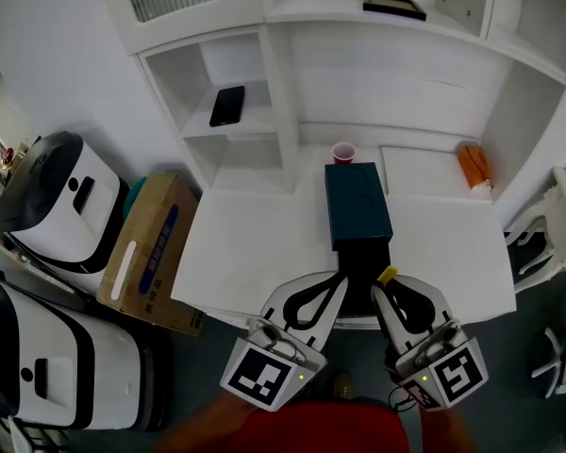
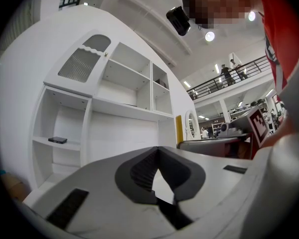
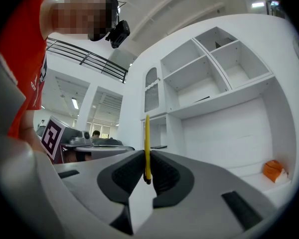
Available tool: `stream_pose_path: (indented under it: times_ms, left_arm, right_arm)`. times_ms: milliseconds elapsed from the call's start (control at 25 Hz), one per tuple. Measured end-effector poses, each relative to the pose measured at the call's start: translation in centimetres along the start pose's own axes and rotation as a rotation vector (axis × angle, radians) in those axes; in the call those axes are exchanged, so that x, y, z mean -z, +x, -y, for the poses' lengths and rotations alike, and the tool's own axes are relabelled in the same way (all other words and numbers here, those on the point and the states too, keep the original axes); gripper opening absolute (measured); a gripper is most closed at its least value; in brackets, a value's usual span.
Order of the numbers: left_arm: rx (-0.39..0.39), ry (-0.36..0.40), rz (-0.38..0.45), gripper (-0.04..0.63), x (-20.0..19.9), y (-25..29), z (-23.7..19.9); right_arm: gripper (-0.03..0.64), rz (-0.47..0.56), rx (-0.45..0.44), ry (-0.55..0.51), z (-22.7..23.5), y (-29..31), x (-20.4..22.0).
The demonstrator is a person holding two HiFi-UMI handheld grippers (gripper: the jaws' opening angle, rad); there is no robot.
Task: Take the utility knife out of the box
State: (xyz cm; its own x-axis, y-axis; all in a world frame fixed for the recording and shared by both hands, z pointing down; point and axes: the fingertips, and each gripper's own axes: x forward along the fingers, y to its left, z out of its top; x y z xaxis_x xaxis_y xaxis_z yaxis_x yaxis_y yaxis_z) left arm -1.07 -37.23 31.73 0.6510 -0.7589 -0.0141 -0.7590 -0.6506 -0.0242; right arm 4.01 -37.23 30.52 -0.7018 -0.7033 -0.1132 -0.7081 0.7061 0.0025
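A dark teal box [image 1: 357,204] lies on the white table [image 1: 255,253], its black inner tray [image 1: 362,258] slid out toward me. My right gripper [image 1: 383,287] hovers at the tray's near right corner, shut on a thin yellow utility knife [image 1: 387,275]. In the right gripper view the knife [image 3: 147,148] stands on edge between the dark pads, its end sticking up past my right gripper [image 3: 147,157]. To the tray's left my left gripper [image 1: 340,280] is shut with nothing in it. In the left gripper view, the fingertips of my left gripper [image 2: 157,150] meet in front of the white shelves.
A red cup [image 1: 343,152] stands just behind the box. An orange object [image 1: 473,165] lies at the back right, and a black flat device [image 1: 227,105] rests on a shelf. A cardboard box [image 1: 151,248] and white appliances [image 1: 61,201] sit left of the table.
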Motion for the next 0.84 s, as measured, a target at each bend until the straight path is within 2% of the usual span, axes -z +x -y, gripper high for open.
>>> stream_pose_path:
  times_ms: [840]
  left_arm:
    - [-0.002, -0.004, 0.001, 0.037, 0.02, 0.14, 0.29]
  right_arm:
    - [0.06, 0.016, -0.008, 0.005, 0.0, -0.25, -0.69]
